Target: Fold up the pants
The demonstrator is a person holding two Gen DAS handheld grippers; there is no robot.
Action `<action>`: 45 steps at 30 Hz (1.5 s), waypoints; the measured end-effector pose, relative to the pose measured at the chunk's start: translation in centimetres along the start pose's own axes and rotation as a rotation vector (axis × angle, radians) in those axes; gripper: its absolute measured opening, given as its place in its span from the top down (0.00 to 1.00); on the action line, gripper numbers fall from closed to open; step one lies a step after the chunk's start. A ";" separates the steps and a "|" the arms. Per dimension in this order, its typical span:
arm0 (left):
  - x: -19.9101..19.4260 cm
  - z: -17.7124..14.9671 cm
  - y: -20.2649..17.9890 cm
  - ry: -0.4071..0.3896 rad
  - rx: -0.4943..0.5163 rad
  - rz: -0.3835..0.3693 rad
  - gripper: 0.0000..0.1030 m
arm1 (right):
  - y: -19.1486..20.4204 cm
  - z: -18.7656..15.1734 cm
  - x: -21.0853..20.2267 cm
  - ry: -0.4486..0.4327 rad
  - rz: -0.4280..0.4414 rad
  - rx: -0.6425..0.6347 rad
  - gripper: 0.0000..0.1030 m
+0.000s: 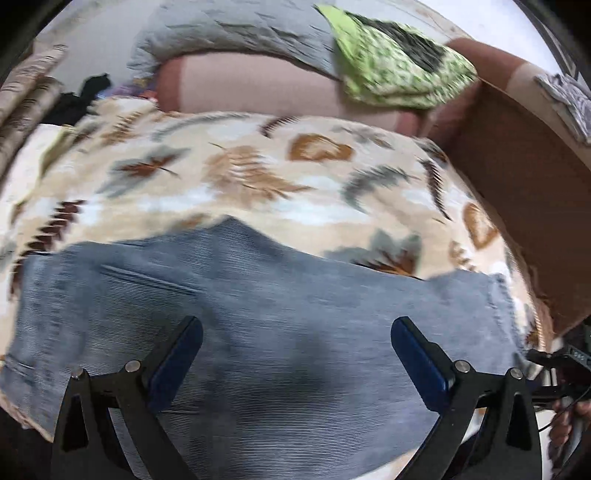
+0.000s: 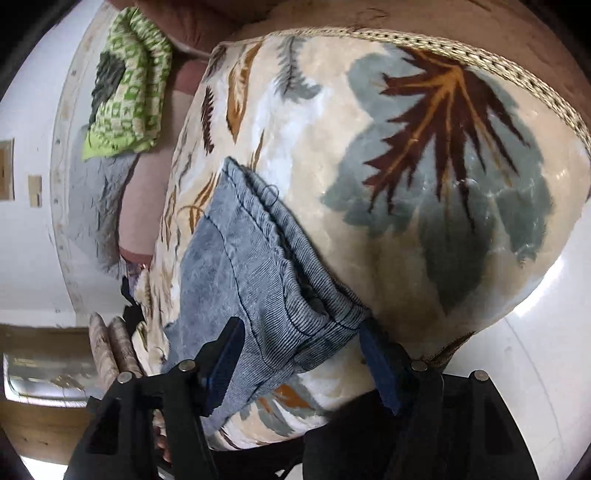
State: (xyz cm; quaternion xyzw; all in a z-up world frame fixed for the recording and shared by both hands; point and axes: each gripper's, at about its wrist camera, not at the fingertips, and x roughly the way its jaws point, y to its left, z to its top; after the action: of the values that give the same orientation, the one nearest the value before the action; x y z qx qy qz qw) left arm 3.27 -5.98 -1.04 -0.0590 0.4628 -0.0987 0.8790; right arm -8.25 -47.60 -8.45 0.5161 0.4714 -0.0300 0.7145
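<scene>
The blue-grey denim pants (image 1: 258,314) lie flat on a cream blanket with a leaf print (image 1: 240,166). My left gripper (image 1: 295,347) is open, with its fingers spread wide just above the middle of the pants. In the right wrist view the pants' waistband end (image 2: 258,266) lies on the same blanket (image 2: 424,184). My right gripper (image 2: 301,354) is open and straddles the corner of the waistband. Neither gripper holds the cloth.
A green patterned cloth (image 1: 399,62) lies on a brown sofa (image 1: 258,85) behind the blanket, with a grey quilt (image 1: 229,26) beyond it. Brown upholstery (image 1: 517,192) rises on the right. The blanket's braided edge (image 2: 480,62) runs along the far side. White wall (image 2: 26,240) is at the left.
</scene>
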 end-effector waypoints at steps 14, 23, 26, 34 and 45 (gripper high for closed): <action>8.1 -1.6 -6.4 0.158 0.174 0.144 0.01 | 1.4 0.0 -0.3 -0.067 -0.044 -0.063 0.58; 8.6 -2.5 -9.4 0.178 0.311 0.219 0.00 | 1.2 0.3 0.7 -0.069 -0.061 -0.067 0.39; 8.2 -2.8 -8.7 0.163 0.278 0.195 0.00 | 1.7 0.3 0.9 -0.061 -0.090 -0.105 0.47; 5.7 -1.7 -8.8 0.111 0.237 0.134 0.01 | 1.0 0.4 0.6 -0.058 -0.097 -0.091 0.53; 2.8 -1.5 -0.8 0.070 0.080 0.118 0.01 | 6.8 2.7 -0.6 -0.103 -0.312 -0.388 0.31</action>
State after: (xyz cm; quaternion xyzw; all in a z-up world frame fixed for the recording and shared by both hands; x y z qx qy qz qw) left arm 3.48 -7.38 -3.94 0.0070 0.4918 -0.0668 0.8681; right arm -3.28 -46.75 -3.11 0.2883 0.5051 -0.0751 0.8100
